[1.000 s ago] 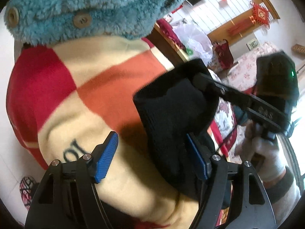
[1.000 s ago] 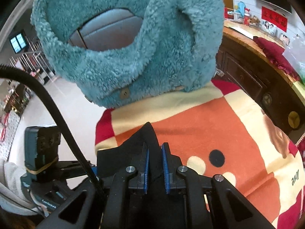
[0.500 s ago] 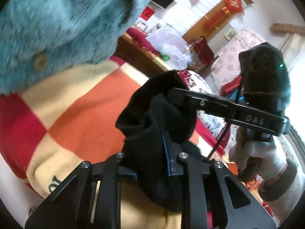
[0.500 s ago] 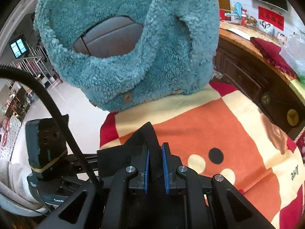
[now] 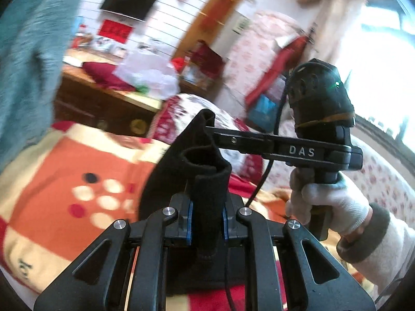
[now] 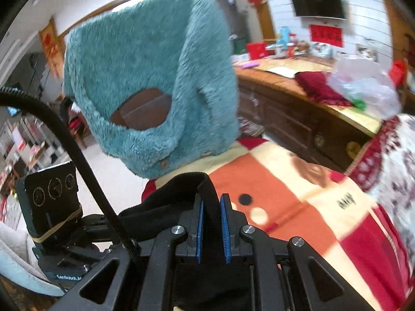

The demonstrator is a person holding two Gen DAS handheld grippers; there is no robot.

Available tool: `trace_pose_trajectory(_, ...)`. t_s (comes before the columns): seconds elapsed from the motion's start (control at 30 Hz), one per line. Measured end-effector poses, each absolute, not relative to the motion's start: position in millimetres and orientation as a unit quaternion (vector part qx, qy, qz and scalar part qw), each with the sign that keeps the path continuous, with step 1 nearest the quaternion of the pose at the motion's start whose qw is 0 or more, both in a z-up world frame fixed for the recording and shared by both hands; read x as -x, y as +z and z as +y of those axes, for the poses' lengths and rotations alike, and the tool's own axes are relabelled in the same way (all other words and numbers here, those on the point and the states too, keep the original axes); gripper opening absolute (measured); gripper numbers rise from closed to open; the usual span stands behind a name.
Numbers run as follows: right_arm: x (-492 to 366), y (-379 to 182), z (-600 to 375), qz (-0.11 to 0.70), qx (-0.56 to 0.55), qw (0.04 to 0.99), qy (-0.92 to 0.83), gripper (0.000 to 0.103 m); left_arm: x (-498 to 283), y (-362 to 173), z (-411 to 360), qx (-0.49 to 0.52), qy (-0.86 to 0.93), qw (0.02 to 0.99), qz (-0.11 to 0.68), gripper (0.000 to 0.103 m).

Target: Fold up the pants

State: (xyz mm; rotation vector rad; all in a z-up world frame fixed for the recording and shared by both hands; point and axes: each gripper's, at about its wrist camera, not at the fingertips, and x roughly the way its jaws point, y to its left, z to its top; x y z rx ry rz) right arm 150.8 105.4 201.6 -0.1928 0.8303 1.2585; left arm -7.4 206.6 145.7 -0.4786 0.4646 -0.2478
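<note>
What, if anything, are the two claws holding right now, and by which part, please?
Both hold the black pants. The left claw is shut on a rolled band of its edge; the right claw pinches a thick folded hem nearby.

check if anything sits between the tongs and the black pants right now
Nothing visible does. The left tongs and the right tongs are each shut directly on the black pants, held up above the checked blanket.
</note>
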Motion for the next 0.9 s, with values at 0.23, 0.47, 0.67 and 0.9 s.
trace_pose_trajectory(0.23, -154.7, 177.1, -5.7, 0.399, 0.006, 0.762, 0.511, 0.012, -18.8, 128.4, 116.1, 0.17, -0.177, 0.928, 0.282, 0.014)
trace_pose_trajectory(0.47, -155.6, 99.8, -88.5, 0.467, -0.064, 0.776, 0.419, 0.012, -40.2, 73.7, 39.0, 0.096, -0.195, 0.906, 0.363, 0.014)
trace_pose_trajectory(0.67, -149.6, 58.6, -124.1, 0.496, -0.125, 0.782, 0.355, 0.013, -29.7, 72.6, 23.5, 0.088, -0.21, 0.896, 0.381, 0.04)
trace_pose_trajectory(0.9, -135.8, 76.4, -168.8, 0.484, -0.216, 0.791, 0.307, 0.029, 1.2, 115.4, 47.7, 0.075, -0.241, 0.899, 0.357, 0.056)
